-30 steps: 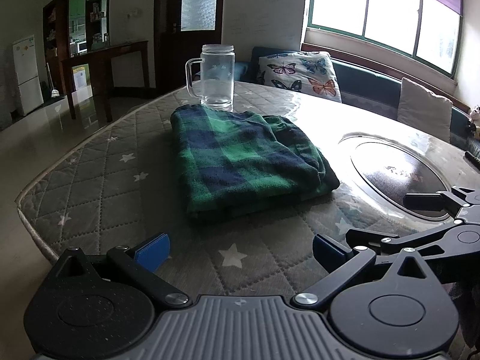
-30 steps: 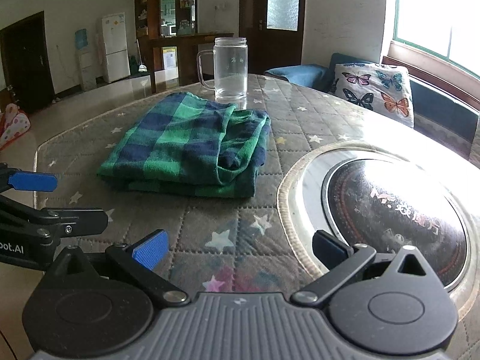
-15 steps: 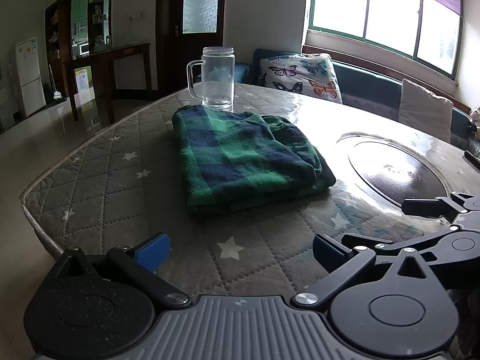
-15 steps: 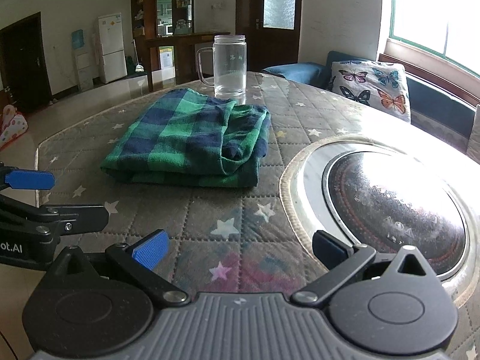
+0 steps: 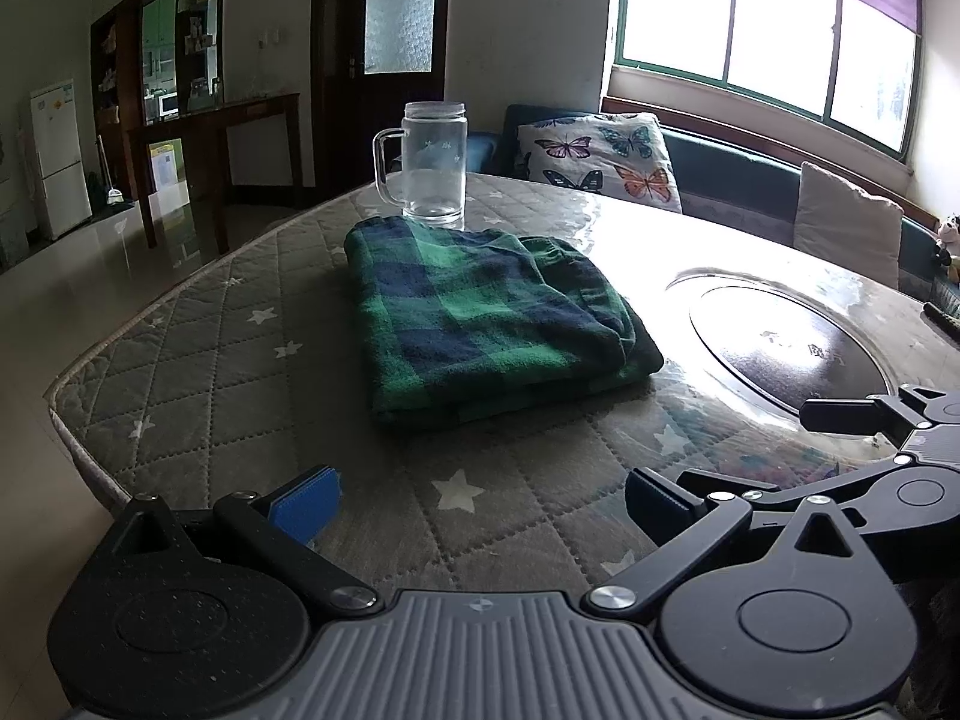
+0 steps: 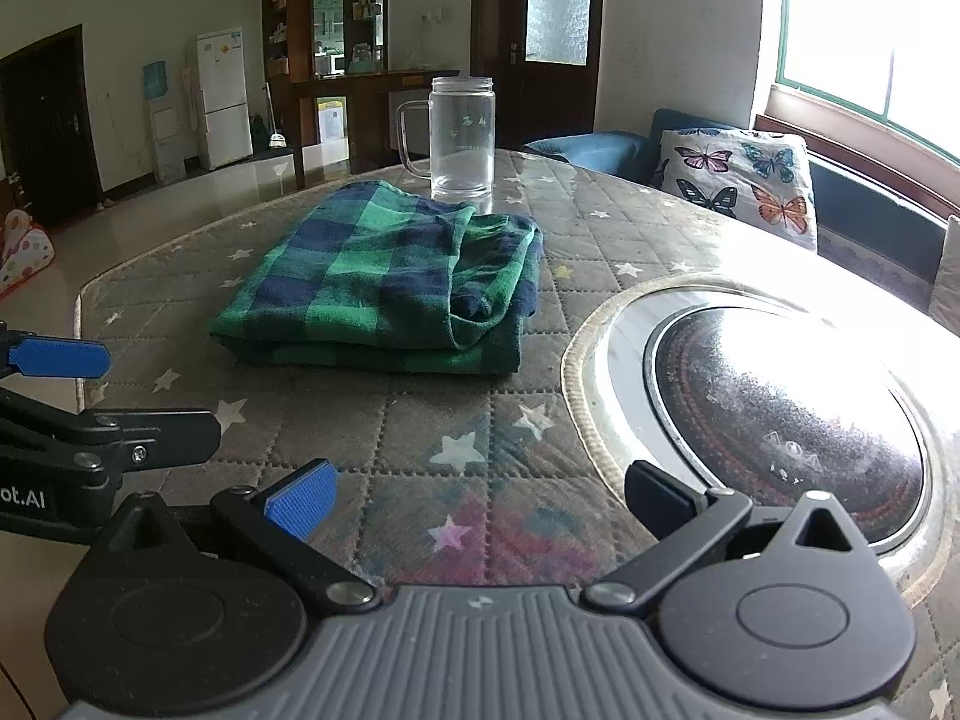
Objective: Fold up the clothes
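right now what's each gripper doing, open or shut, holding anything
Left gripper: open, holding nothing, short of the folded green and navy checked cloth.
Right gripper: open, holding nothing.

Folded green plaid cloth (image 6: 384, 288) beside glass mug (image 6: 461, 138), quilted table (image 6: 420, 420)

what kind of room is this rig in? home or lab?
Almost certainly a home, an open living and dining room. The folded plaid garment lies on a quilted, star-print table cover with an inset round cooktop; behind are a butterfly cushion on a window bench and a white fridge.
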